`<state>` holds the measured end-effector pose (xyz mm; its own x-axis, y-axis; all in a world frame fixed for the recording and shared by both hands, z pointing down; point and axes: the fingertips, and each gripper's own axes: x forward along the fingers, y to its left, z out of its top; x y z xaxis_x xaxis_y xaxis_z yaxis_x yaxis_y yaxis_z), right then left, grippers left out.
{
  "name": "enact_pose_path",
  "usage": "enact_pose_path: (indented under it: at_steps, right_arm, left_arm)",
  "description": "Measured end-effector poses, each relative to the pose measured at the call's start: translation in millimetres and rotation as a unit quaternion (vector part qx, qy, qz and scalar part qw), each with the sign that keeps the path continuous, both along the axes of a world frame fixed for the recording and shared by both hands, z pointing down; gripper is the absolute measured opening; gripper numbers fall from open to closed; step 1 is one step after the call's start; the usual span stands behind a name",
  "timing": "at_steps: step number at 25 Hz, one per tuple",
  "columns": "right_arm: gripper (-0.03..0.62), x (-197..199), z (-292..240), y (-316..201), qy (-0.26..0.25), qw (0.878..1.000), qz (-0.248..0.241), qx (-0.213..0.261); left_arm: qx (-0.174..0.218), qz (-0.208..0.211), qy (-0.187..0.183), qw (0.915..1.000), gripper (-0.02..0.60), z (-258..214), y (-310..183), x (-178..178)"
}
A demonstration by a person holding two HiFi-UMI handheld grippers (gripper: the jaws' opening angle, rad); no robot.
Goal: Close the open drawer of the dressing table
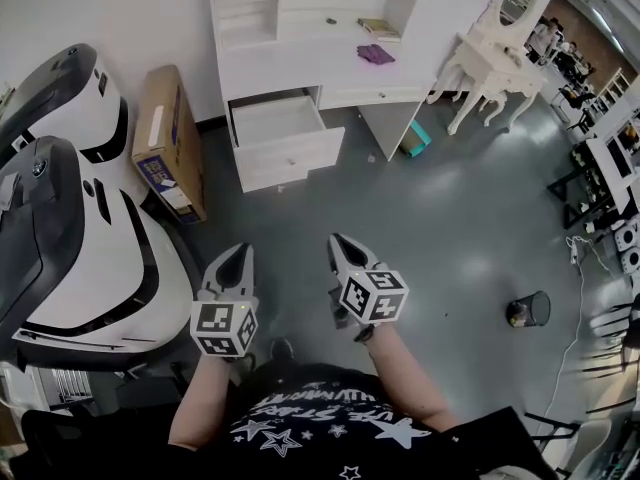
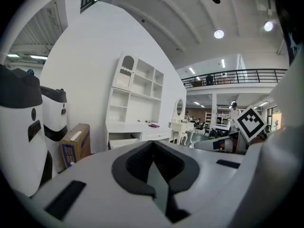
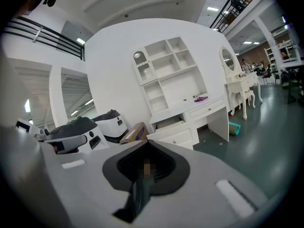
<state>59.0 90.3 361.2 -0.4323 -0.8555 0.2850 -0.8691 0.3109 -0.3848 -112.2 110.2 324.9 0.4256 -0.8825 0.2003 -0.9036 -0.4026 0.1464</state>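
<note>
The white dressing table [image 1: 300, 38] stands against the far wall, shelves above its top. Its lower left drawer [image 1: 285, 143] is pulled out over the grey floor, and nothing shows inside. The same drawer [image 2: 124, 142] appears small and distant in the left gripper view, and the drawer [image 3: 172, 129] lies straight ahead in the right gripper view. My left gripper [image 1: 240, 249] [image 2: 153, 143] and right gripper [image 1: 336, 238] [image 3: 148, 143] are side by side, well short of the drawer, both pointing at it. Both are shut with nothing in them.
A cardboard box [image 1: 168, 143] leans left of the table. Big white-and-black machines [image 1: 80, 228] fill the left side. A small white vanity with an oval mirror [image 1: 495, 58] stands at the right. A teal object [image 1: 415, 140] lies under the desk, and a black bin [image 1: 528, 309] stands far right.
</note>
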Motion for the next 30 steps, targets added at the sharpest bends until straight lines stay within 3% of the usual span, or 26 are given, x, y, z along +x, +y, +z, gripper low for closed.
enact_pose_path:
  at_steps: [7,11,19,30]
  right_arm:
    - [0.003,-19.0,0.0,-43.7,-0.003,1.000,0.031,-0.002]
    - [0.003,-29.9,6.0,-50.9,0.014,1.000,0.025,-0.006]
    - [0.003,-2.9,28.2,-60.1,0.030,0.998,0.054,-0.026]
    - [0.003,-3.1,40.9,-154.9,0.037,0.999,0.022,-0.014]
  left_arm:
    - [0.001,0.018,0.006,0.9998,0.009,0.7,-35.4,-25.7]
    - [-0.006,0.020,0.011,0.9997,0.009,6.7,-51.3,-39.6]
    - [-0.022,0.031,0.021,0.9991,0.009,21.7,-71.0,-36.7]
    - [-0.031,-0.014,0.002,0.9994,0.009,33.3,-135.7,-24.4]
